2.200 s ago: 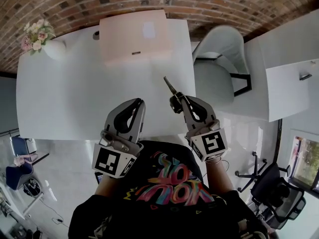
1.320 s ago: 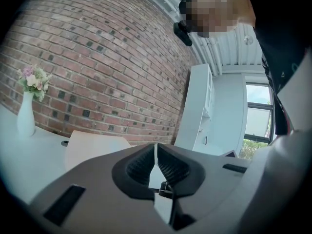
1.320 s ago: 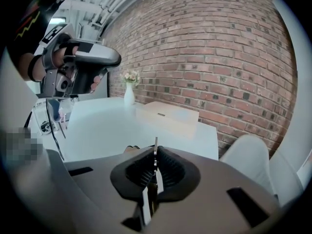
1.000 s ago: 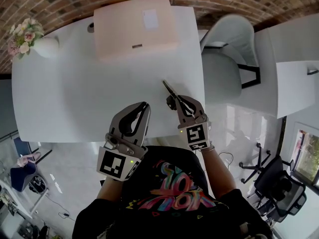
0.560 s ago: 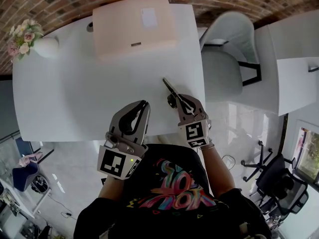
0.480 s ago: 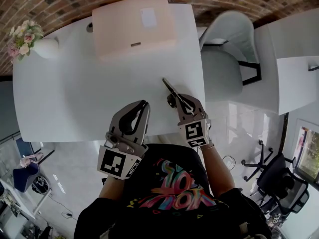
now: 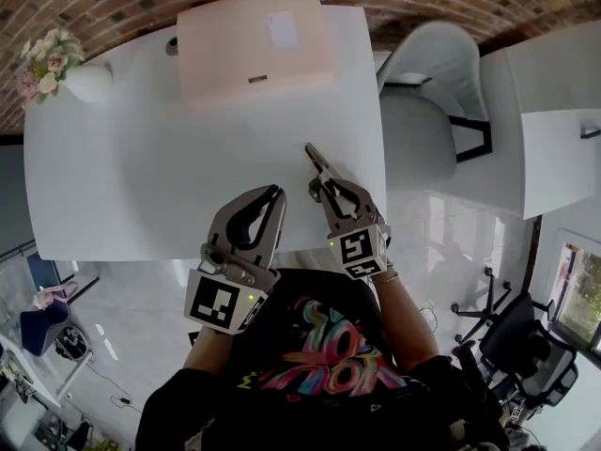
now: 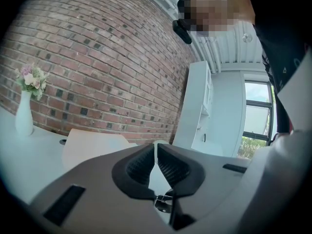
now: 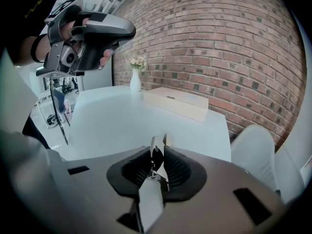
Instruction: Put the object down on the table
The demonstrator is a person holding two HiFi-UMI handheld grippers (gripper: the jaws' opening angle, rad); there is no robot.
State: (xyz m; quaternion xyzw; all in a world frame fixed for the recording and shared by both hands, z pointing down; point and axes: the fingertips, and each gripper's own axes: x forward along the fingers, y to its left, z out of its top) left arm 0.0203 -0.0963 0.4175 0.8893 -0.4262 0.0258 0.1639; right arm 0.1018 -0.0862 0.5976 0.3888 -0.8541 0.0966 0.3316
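My right gripper (image 7: 331, 188) was low over the near right part of the white surface (image 7: 169, 158). Its jaws were opening, with the slim metal tool (image 7: 315, 163) between them and pointing away from me. The release looked underway. I judged the tool was down or nearly so, leaving only the pull-back. My left gripper (image 7: 270, 195) hovered nearby, jaws together and empty.

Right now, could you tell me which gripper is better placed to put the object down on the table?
Right: the metal tool is between the right gripper's opening jaws, over the table. The left gripper is shut and empty.
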